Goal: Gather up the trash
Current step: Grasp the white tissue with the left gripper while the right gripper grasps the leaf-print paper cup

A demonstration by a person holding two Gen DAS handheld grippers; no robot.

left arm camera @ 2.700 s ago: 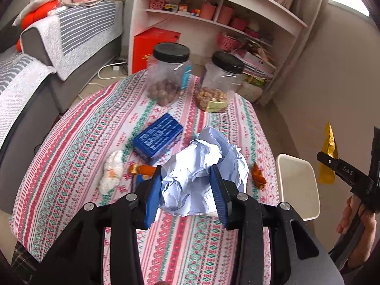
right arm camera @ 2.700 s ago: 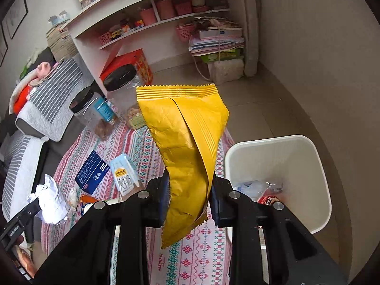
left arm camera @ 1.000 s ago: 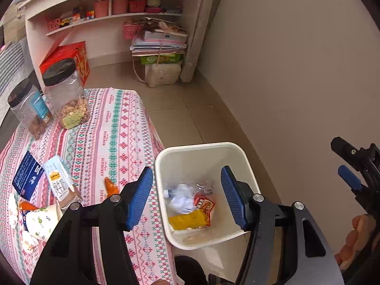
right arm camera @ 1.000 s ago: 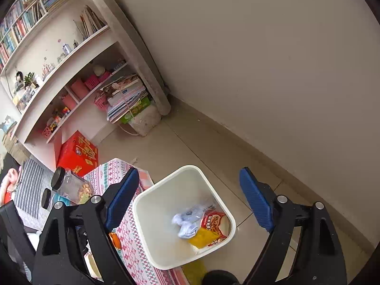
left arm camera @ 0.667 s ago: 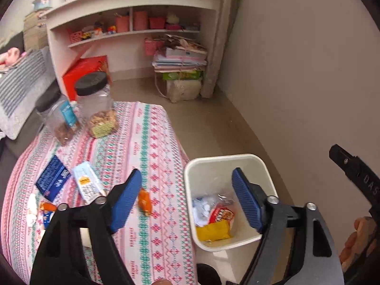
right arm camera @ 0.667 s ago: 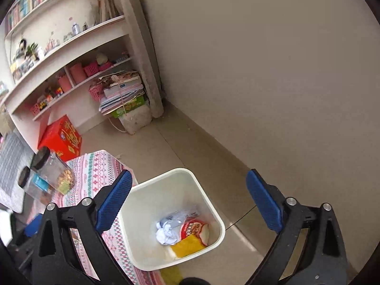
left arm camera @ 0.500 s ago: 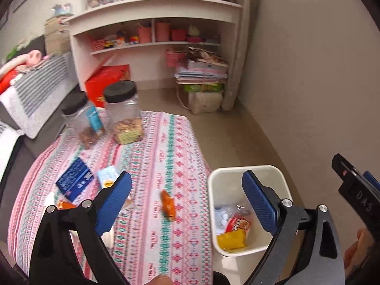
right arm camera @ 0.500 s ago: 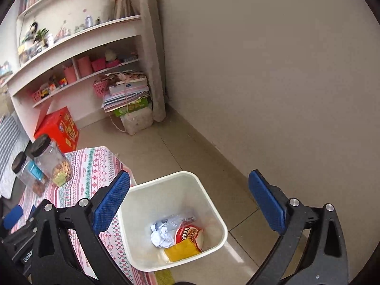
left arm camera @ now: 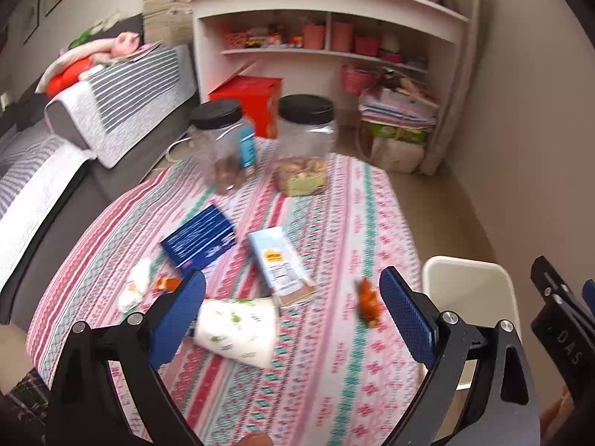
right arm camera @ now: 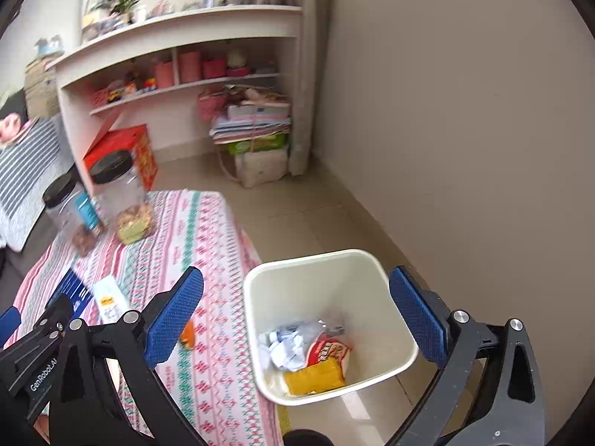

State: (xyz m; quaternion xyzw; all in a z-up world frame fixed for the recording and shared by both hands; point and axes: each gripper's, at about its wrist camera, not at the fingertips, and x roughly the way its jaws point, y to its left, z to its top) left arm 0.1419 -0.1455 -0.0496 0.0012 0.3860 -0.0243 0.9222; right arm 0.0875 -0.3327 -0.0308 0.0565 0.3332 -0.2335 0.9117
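Jaws wide and empty, the left gripper point(left arm camera: 292, 317) faces a white printed paper cup point(left arm camera: 236, 330) lying crosswise below on the striped tabletop point(left arm camera: 334, 383); the right gripper point(right arm camera: 295, 317), equally wide, overlooks the white plastic bin point(right arm camera: 256, 286).

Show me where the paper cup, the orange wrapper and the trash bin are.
paper cup point(left arm camera: 238, 329), left wrist view, on the middle of its printed side as it lies tipped over
orange wrapper point(left arm camera: 368, 303), left wrist view, on its crumpled middle
trash bin point(right arm camera: 334, 271), right wrist view, on its bare inner back wall
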